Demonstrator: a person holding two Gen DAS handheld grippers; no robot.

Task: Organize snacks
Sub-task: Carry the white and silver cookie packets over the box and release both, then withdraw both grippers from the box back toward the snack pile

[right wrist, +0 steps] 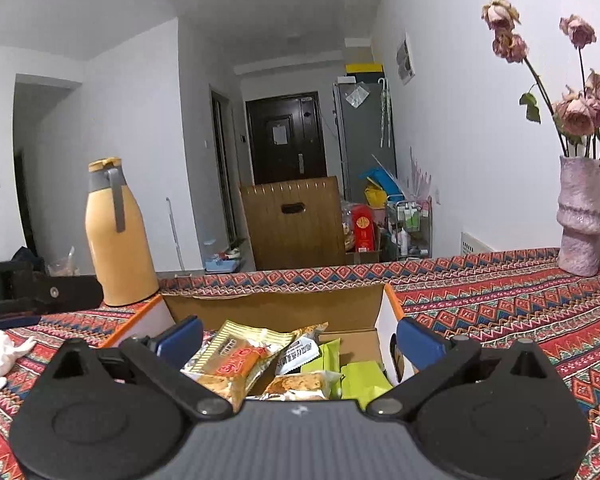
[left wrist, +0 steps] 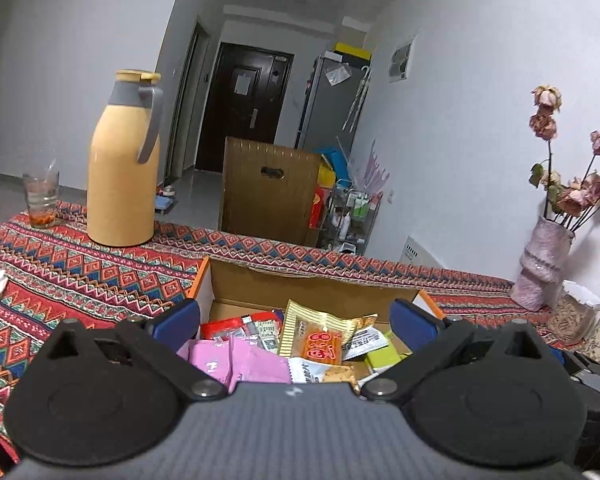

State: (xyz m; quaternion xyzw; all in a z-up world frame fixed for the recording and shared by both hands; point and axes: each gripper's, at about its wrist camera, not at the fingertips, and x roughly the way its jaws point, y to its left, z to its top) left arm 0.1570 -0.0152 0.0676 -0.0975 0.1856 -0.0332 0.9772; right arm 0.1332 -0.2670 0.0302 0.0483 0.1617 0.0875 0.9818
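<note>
An open cardboard box with orange-edged flaps sits on the patterned tablecloth, filled with several snack packets. A yellow packet with an orange cake lies on top, pink packets at the left, green ones at the right. My left gripper hovers over the box, open wide, its blue pads apart with nothing pressed between them. My right gripper is likewise open above the box, holding nothing.
A tall yellow thermos and a glass stand at the far left of the table. A pink vase of dried roses and jars stand at the right. A white cloth lies at the left.
</note>
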